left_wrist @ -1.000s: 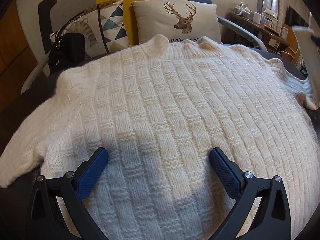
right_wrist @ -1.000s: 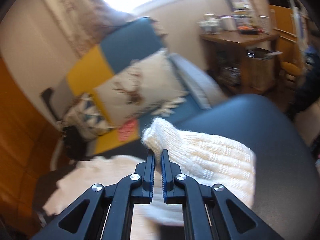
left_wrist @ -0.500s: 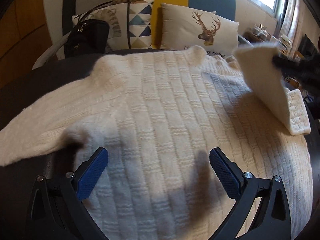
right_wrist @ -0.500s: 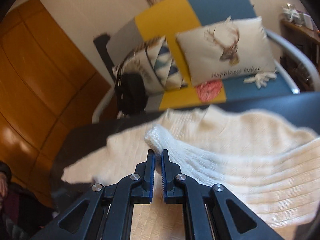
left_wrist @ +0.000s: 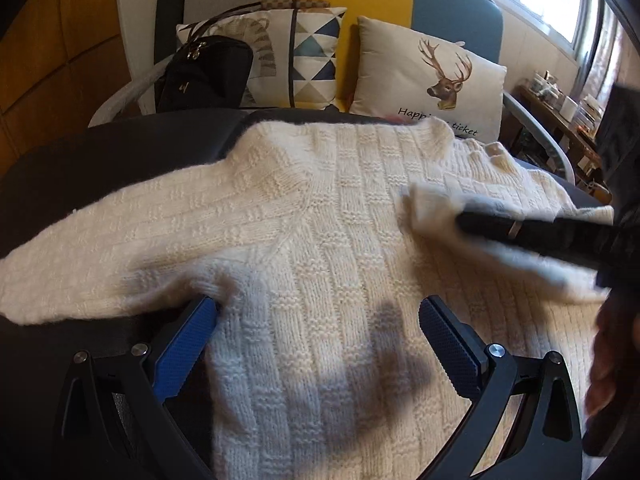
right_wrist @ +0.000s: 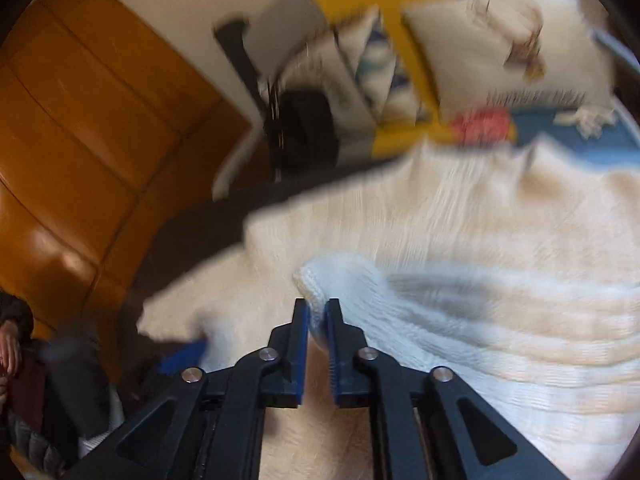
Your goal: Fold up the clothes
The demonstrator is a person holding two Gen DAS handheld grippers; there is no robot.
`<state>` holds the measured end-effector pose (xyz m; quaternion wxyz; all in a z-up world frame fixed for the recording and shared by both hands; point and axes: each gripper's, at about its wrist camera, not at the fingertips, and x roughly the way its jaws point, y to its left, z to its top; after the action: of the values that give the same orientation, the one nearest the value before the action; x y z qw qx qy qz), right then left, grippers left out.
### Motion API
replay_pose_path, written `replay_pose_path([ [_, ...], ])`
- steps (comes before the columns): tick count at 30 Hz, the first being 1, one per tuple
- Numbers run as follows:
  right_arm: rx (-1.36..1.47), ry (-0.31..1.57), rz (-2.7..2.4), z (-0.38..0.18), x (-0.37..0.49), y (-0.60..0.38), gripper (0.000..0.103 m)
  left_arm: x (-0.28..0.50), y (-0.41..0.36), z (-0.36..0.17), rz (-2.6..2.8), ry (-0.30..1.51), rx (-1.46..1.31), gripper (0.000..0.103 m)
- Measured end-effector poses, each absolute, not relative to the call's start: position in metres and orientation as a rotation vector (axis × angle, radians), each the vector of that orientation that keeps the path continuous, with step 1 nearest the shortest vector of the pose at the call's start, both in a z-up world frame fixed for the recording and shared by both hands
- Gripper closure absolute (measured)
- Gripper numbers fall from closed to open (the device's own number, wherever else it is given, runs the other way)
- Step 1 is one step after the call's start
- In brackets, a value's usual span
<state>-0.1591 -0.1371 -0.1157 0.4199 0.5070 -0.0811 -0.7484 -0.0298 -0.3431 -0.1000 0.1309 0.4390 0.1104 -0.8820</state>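
A cream knit sweater (left_wrist: 320,240) lies spread on a dark round table (left_wrist: 80,160), its left sleeve (left_wrist: 120,240) stretched out to the left. My left gripper (left_wrist: 318,308) hovers open low over the sweater's body, its left pad by the armpit, nothing between the pads. My right gripper (right_wrist: 317,308) has the other sleeve's cuff (right_wrist: 340,276) between its tips and has folded that sleeve across the chest. Its jaws are opening, though the cuff still fills the narrow gap. In the left wrist view the right gripper (left_wrist: 460,216) reaches in from the right over the cuff (left_wrist: 432,204).
Behind the table stands a colour-block sofa with a deer cushion (left_wrist: 432,76), a triangle-pattern cushion (left_wrist: 312,60) and a black bag (left_wrist: 204,76). A wooden wall (right_wrist: 80,140) is at the left. A shelf with small items (left_wrist: 560,104) is at the right. A hand (left_wrist: 612,360) shows at the right edge.
The right gripper swung the sleeve from the table's right side down and left onto the sweater's chest, and its jaws parted slightly. The left gripper shifted left toward the armpit.
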Motion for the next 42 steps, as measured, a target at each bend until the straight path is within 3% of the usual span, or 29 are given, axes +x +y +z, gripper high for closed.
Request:
replay_pose_path([
  [3, 1.211, -0.195, -1.881, -0.109, -0.145, -0.125, 0.084, -0.035, -0.344, -0.099, -2.569, 0.393, 1.277, 0.000],
  [10, 0.985, -0.591, -1.996, -0.056, -0.128, 0.017, 0.080, -0.064, -0.330, -0.098, -2.520, 0.466, 1.337, 0.000],
  [14, 1.009, -0.684, -2.067, -0.063, -0.123, 0.081, 0.077, -0.061, -0.321, -0.097, -2.504, 0.463, 1.322, 0.000],
  [18, 1.031, -0.747, -2.114, -0.080, -0.121, 0.117, 0.077, -0.066, -0.312, -0.100, -2.565, 0.624, 1.316, 0.000],
  [22, 1.084, -0.824, -2.101, -0.096, -0.125, 0.132, 0.077, -0.084, -0.296, -0.106, -2.561, 0.614, 1.345, 0.002],
  [26, 1.122, -0.742, -2.172, -0.100, -0.119, 0.139, 0.077, -0.095, -0.286, -0.107, -2.570, 0.552, 1.321, 0.038],
  [27, 1.131, -0.716, -2.197, -0.101, -0.119, 0.141, 0.077, -0.097, -0.285, -0.107, -2.575, 0.542, 1.319, 0.061],
  [29, 1.157, -0.677, -2.222, -0.102, -0.119, 0.145, 0.077, -0.099, -0.284, -0.107, -2.594, 0.538, 1.316, 0.085],
  [33, 1.209, -0.566, -2.262, -0.104, -0.117, 0.147, 0.078, -0.100, -0.281, -0.101, -2.661, 0.471, 1.283, 0.091],
  [42, 1.279, -0.306, -2.265, -0.117, -0.133, 0.127, 0.080, -0.093, -0.301, -0.068, -2.729, 0.531, 1.144, 0.092],
])
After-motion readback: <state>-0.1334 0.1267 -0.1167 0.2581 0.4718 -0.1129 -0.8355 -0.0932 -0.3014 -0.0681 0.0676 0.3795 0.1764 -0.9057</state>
